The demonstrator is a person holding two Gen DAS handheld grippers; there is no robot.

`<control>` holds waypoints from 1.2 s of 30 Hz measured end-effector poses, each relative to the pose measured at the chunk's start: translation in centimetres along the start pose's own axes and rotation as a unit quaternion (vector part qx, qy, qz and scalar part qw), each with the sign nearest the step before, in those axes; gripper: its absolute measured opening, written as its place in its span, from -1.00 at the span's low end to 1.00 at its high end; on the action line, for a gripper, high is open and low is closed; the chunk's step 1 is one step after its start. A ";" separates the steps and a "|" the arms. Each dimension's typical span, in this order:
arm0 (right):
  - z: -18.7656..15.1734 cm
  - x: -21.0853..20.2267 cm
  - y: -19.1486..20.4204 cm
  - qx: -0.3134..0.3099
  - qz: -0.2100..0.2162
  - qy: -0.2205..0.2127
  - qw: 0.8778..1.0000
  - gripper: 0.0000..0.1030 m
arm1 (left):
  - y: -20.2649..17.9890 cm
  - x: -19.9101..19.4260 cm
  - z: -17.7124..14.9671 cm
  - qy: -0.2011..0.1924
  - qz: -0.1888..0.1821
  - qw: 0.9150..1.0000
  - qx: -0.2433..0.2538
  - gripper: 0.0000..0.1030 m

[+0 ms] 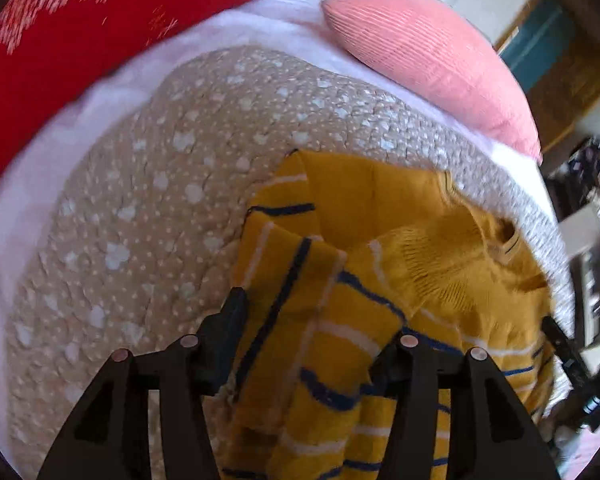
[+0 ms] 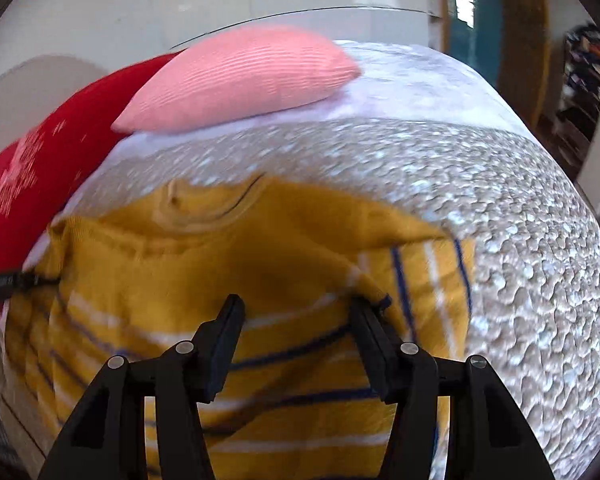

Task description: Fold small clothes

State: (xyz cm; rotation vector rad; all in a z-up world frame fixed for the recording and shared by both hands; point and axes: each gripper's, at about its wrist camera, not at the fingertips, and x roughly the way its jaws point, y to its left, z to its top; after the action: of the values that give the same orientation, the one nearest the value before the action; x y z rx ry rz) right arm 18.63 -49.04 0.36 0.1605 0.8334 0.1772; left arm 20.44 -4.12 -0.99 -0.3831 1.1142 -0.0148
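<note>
- The bed (image 1: 40, 184) carries everything; its pale lilac sheet shows as a band across the left and top of the left wrist view.
- A beige quilted cover (image 1: 148, 208) with white spots lies on the sheet, filling the frame's middle (it looks greyer in the right wrist view).
- A yellow striped sweater (image 1: 340, 280) lies bunched on the cover, lower right.
- A pink ribbed pillow (image 1: 428, 60) rests on the sheet, upper right.
- A red patterned cushion (image 1: 60, 40) sits upper left.

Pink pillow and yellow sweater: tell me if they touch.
Apart. The right wrist view shows a band of speckled beige blanket and white sheet between the pink pillow and the yellow sweater.
</note>
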 end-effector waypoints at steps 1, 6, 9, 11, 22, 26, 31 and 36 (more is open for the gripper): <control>0.3 0.2 -0.4 0.010 -0.002 0.002 1.000 0.15 | 0.1 -0.3 0.0 -0.002 -0.002 1.000 -0.002 0.03; 1.0 -1.2 -3.5 0.092 0.005 -0.006 0.996 0.16 | 1.6 -3.9 0.3 -0.023 -0.022 0.999 -0.013 0.03; 0.0 -3.8 -5.3 0.136 0.034 -0.013 0.990 0.19 | 2.1 -6.8 -0.2 -0.045 -0.021 0.999 -0.010 0.03; -1.0 -5.8 -6.3 0.139 0.041 -0.013 0.989 0.21 | 2.9 -8.3 -1.0 -0.053 -0.017 0.998 -0.005 0.06; -12.1 -10.4 -8.3 0.184 0.152 0.028 0.971 0.33 | 3.4 -5.4 -8.1 0.027 -0.057 0.995 0.074 0.12; -13.7 -8.5 -6.3 0.183 0.157 0.034 0.970 0.44 | 2.2 -3.5 -8.2 0.037 -0.014 0.994 0.098 -0.19; -11.6 -6.8 -6.1 0.192 0.171 0.027 0.966 -0.59 | 3.3 -4.9 -5.8 0.021 0.023 0.996 0.078 -0.83; -10.8 -6.2 -8.3 0.216 0.124 0.024 0.968 -0.49 | 6.2 -6.6 -4.4 -0.026 0.082 0.996 0.030 -0.85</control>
State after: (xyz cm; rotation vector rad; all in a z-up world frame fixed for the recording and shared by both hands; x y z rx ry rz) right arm 7.24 -57.76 -4.05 0.6745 0.8900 0.2330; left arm 12.56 1.68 1.18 -0.2362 1.0880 0.1065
